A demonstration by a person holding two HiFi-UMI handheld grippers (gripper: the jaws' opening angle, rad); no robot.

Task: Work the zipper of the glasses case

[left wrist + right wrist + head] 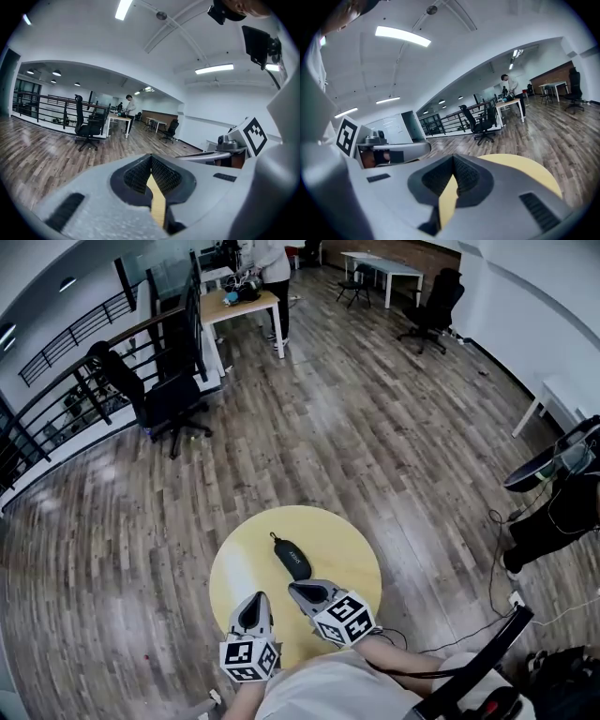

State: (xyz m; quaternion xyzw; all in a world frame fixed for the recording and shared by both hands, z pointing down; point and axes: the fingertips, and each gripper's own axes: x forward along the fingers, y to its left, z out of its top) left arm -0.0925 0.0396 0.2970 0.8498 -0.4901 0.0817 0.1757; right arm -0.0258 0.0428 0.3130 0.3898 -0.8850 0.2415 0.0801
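A wide office floor of grey-brown planks, with a round yellow table (239,563) right in front of the person. Nearest, at about 7 o'clock on the tabletop, the left gripper (253,603) hangs above the rim. Its own camera shows the left gripper (150,157) with its tips pressed together and nothing between them, only a sliver of yellow in the notch behind. The right gripper (302,591) sits at about 6 o'clock; the right gripper (453,157) is likewise closed tip to tip and empty. Just beyond its nose lies the black glasses case (292,559), near the table's middle, running from 11 o'clock to 5 o'clock, zipped shut as far as I can see. Farther off at 10 o'clock stands a black office chair (173,404) by a railing (66,390). At 12 o'clock a person (274,268) stands at a wooden desk (246,307).
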